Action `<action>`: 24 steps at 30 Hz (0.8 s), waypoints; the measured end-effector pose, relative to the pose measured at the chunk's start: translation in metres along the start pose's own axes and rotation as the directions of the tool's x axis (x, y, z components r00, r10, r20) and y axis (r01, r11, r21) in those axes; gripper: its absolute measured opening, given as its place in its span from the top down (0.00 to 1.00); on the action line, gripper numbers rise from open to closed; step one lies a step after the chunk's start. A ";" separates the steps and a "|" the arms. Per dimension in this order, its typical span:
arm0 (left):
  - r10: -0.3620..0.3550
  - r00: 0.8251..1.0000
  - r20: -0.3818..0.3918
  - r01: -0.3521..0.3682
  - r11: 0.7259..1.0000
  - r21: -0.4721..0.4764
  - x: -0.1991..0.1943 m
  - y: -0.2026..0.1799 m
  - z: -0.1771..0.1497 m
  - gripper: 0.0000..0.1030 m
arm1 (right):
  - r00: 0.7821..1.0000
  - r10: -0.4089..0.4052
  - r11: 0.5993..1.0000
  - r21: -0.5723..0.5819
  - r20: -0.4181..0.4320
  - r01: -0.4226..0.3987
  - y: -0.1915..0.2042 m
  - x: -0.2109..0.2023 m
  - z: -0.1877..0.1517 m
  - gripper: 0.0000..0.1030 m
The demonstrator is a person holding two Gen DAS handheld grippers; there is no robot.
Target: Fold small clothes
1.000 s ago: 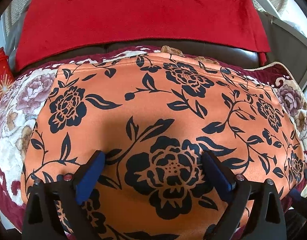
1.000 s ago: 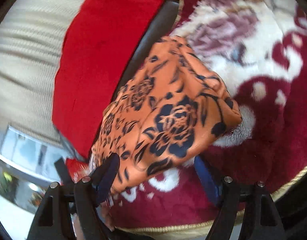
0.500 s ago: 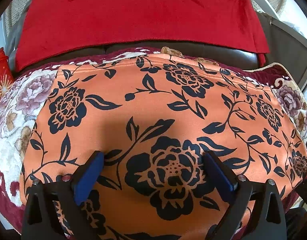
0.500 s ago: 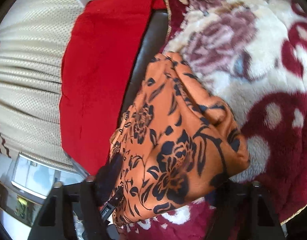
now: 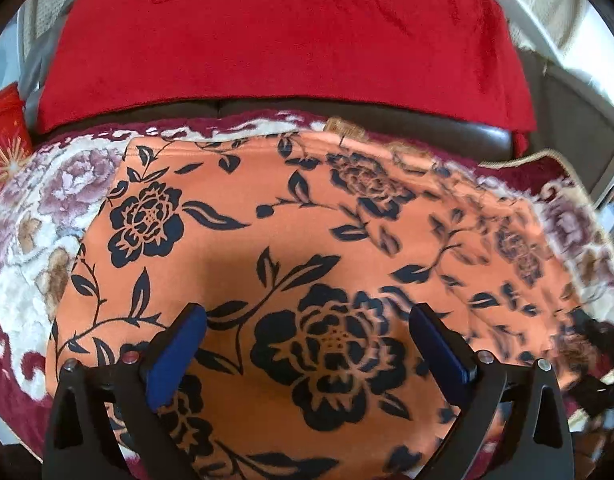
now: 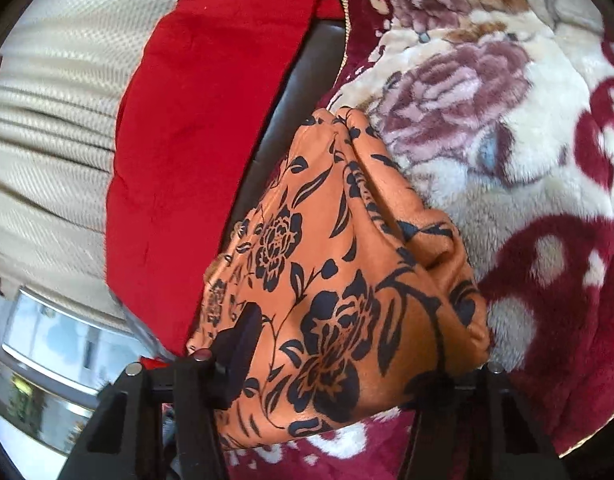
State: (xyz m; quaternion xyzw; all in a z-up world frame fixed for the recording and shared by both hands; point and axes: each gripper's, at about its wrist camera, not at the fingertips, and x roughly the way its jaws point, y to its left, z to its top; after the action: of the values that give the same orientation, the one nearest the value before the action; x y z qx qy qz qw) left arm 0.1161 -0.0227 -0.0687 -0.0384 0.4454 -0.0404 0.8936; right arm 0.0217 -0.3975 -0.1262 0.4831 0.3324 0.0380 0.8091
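The left gripper (image 5: 307, 336) hovers low over the middle of an orange garment (image 5: 267, 240) printed with black flowers, its blue-padded jaws spread wide and holding nothing; the cloth lies flat beneath them, and whether the pads touch it cannot be told. The right gripper (image 6: 339, 364) is at the garment's right end, where the fabric bunches up into a soft mound between and over its jaws; one dark pad shows on the left, the other is hidden under the cloth, so the pictures do not settle whether the jaws have closed on it. The garment (image 6: 339, 264) is spread across a plush blanket (image 5: 23, 240) patterned in cream, mauve roses and dark red, which covers the seat of a dark leather sofa (image 5: 447, 128). Behind it a bright red cloth (image 5: 275, 28) drapes over the sofa back, with beige curtain fabric (image 6: 55, 104) beyond. The garment looks thin, light and smooth, perhaps slightly slippery, and it will likely drape and crumple rather than hold a crease by itself. A sensible hold is probably at a hem or corner, pinching through all layers, while the other gripper pins the flat middle so the cloth does not slide over the fluffy blanket.
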 end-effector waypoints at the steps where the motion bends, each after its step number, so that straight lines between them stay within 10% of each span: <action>1: 0.010 1.000 -0.029 -0.010 1.000 0.015 0.009 -0.001 -0.002 0.02 | 1.000 -0.010 1.000 -0.009 0.000 0.010 0.000 0.000 -0.001 0.45; 24: 0.018 1.000 0.007 -0.019 0.999 0.040 0.008 -0.002 -0.005 0.01 | 0.999 -0.036 0.999 0.003 -0.021 0.036 -0.014 0.007 -0.004 0.45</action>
State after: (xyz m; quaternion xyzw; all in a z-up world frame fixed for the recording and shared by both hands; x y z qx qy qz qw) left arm 0.1166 -0.0258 -0.0780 -0.0166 0.4420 -0.0408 0.8959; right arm 0.0214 -0.3985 -0.1423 0.4781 0.3498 0.0279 0.8052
